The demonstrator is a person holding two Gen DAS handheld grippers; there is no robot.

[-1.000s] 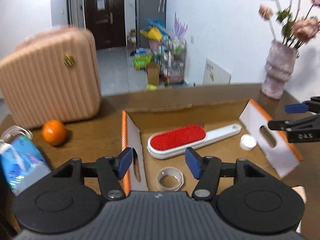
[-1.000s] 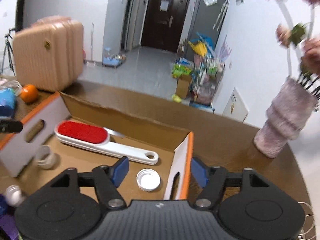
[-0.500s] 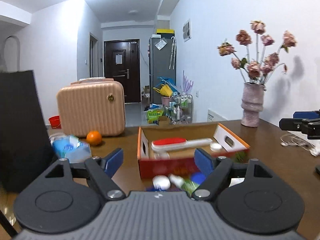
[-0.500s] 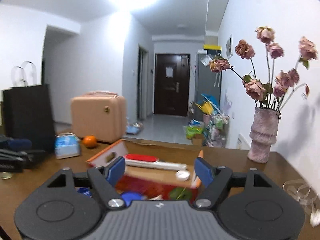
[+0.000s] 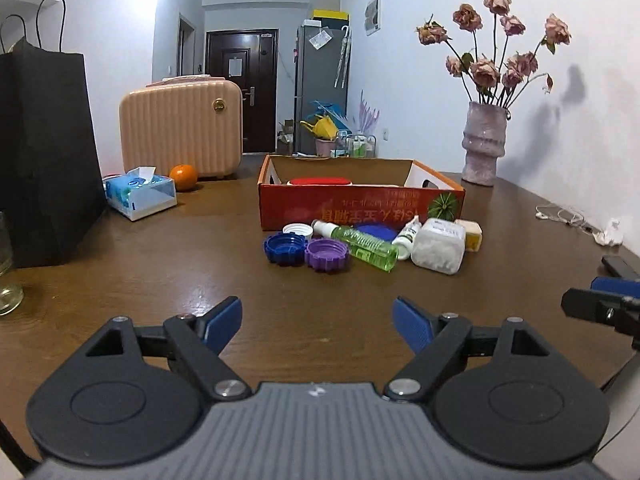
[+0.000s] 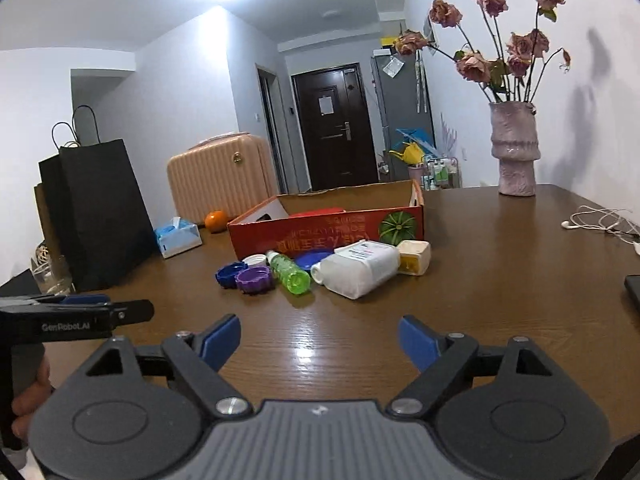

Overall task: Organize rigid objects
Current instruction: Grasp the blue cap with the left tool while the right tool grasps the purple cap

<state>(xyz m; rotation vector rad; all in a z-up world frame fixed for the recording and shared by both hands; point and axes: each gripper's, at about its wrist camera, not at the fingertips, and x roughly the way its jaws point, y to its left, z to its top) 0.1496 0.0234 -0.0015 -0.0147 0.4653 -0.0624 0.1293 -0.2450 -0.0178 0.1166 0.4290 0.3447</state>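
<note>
Now both my grippers, left [image 5: 317,322] and right [image 6: 319,342], are opening, nothing between them. Pile [image 5: 372,245] is tight; grabbing the bottle [image 5: 362,244] could scatter caps [image 5: 306,251].

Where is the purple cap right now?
In both views the purple cap lies on the table before the red box, between blue cap and green bottle.

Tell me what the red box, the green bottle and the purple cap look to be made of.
Red box: printed corrugated cardboard, going by the brown raw inner walls and cut handle holes.
Green bottle: clear plastic, probably; light passes through its green contents and it has a glossy sheen.
Purple cap: opaque moulded plastic with a ridged rim and a dull shine.
</note>
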